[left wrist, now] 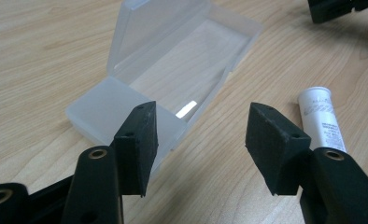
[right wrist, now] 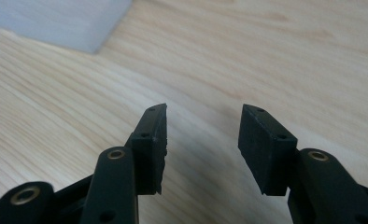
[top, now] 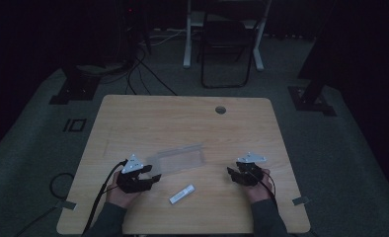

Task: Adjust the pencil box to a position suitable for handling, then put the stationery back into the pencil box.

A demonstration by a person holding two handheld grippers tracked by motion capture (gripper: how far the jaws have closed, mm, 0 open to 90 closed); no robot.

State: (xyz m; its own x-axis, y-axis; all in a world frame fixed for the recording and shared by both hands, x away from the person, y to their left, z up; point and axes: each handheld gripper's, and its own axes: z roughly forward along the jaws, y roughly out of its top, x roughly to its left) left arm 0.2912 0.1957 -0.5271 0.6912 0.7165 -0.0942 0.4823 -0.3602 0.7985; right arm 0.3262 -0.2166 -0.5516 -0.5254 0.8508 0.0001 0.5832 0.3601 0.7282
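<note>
A clear plastic box [top: 177,159] lies open on the wooden table [top: 148,118], its lid raised at the far side. In the left gripper view the box [left wrist: 173,70] is just beyond my left gripper [left wrist: 201,116], whose jaws stand apart with only bare wood between them. A white tube [top: 182,194] with grey print lies near the front edge, right of the left gripper [top: 153,177]; the tube [left wrist: 322,116] sits just past the right-hand jaw. My right gripper [top: 231,172] is right of the box, open over bare table [right wrist: 203,114], with a corner of the box [right wrist: 56,18] at the upper left.
A round cable hole [top: 220,109] is set in the table's far right part. A folding chair [top: 227,49] and a white desk frame [top: 187,39] stand on the dark floor beyond. The right gripper's black body [left wrist: 341,9] shows at the top right of the left gripper view.
</note>
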